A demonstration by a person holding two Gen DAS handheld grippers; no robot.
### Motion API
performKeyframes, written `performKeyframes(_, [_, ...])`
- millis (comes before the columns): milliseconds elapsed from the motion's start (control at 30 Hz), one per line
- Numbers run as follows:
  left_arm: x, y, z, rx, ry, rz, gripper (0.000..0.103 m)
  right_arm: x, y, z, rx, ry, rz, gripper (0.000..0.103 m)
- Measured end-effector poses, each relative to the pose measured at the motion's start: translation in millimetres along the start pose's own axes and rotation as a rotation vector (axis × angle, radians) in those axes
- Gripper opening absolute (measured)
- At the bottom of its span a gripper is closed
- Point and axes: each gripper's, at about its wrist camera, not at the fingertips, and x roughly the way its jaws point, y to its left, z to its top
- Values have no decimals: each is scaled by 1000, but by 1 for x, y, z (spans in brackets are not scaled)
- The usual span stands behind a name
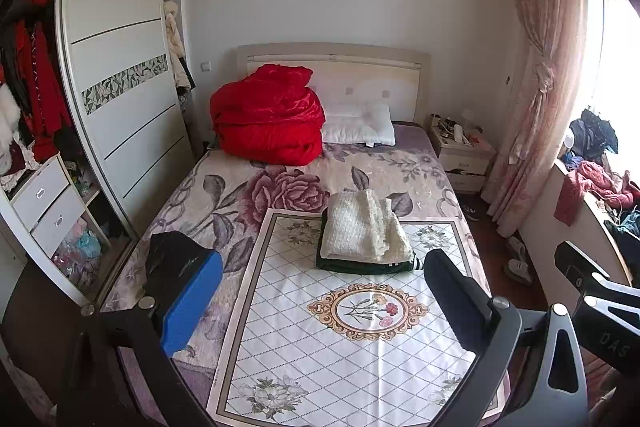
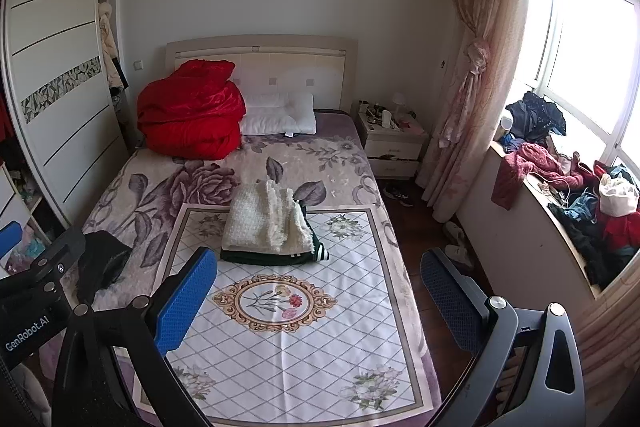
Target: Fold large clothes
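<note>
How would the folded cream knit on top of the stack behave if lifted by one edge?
The cream knit looks soft and floppy, so its layers would likely unfold. Its fluffy, loose edges suggest it is light and grips easily, not slippery.

Two folded garments [image 1: 366, 227], one pillow [image 1: 358, 125], one quilt [image 1: 266, 115].

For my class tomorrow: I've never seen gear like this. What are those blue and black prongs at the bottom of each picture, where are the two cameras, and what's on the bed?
No robot here: a person holds a two-finger tool in each hand, with a wide-angle camera on each looking forward along its jaws. One picture comes from the left gripper, the other from the right gripper. Both have their jaws wide open, holding nothing. On the bed lies a white patterned cloth with a folded cream knit stacked on a dark green garment. A black garment lies at the left edge; a red quilt and a pillow sit by the headboard.
</note>
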Motion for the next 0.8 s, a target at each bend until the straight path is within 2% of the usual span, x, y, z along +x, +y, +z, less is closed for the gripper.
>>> performKeyframes(800, [-5,-1,-4,-6,-11,11,103,1,1,-3,-4,1,18,103])
